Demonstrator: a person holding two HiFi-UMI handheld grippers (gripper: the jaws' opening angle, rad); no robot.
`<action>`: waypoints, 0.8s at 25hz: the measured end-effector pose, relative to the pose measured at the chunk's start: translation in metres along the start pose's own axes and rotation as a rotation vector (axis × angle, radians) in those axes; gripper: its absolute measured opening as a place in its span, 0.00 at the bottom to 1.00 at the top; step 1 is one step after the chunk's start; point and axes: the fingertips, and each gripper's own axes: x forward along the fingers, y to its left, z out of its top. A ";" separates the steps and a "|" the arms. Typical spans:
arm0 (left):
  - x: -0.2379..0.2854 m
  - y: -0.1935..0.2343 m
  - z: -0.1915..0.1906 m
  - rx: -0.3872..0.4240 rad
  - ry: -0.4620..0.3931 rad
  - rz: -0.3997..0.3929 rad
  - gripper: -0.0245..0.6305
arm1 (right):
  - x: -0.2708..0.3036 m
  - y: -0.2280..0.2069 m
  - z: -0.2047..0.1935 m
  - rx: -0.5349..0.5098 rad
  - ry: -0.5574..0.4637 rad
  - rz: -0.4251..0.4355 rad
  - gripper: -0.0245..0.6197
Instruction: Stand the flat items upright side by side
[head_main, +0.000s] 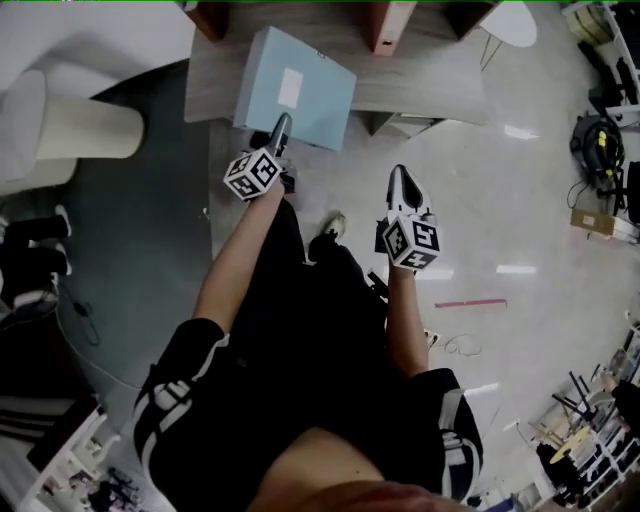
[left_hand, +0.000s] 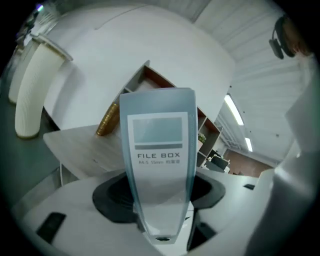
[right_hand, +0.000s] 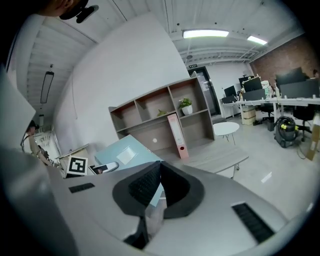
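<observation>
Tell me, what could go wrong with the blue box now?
The left gripper holds the blue file box by one edge only, tilted, so it might swing or slip. The right gripper is shut, empty and away from it, giving no support. It could also knock the upright pink binder.

In the head view a pale wooden bench (head_main: 425, 85) runs along the top of the frame, with a cream ribbed cylinder (head_main: 90, 128) at upper left, a white round table (head_main: 510, 20) at upper right and a thin red strip (head_main: 470, 302) on the floor (head_main: 510, 200) right of centre. The right gripper view shows an open shelf unit (right_hand: 150, 112) at centre, a small potted plant (right_hand: 185, 105) in its upper right compartment.
</observation>
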 end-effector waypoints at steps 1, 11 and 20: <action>0.000 -0.006 0.003 0.047 0.009 0.009 0.48 | -0.006 0.002 0.005 -0.006 -0.009 0.003 0.08; 0.021 -0.079 -0.001 0.389 0.067 0.091 0.48 | -0.041 -0.021 0.029 -0.034 -0.060 -0.013 0.08; 0.044 -0.106 0.021 0.502 0.111 0.121 0.48 | -0.032 -0.034 0.058 -0.042 -0.086 -0.022 0.08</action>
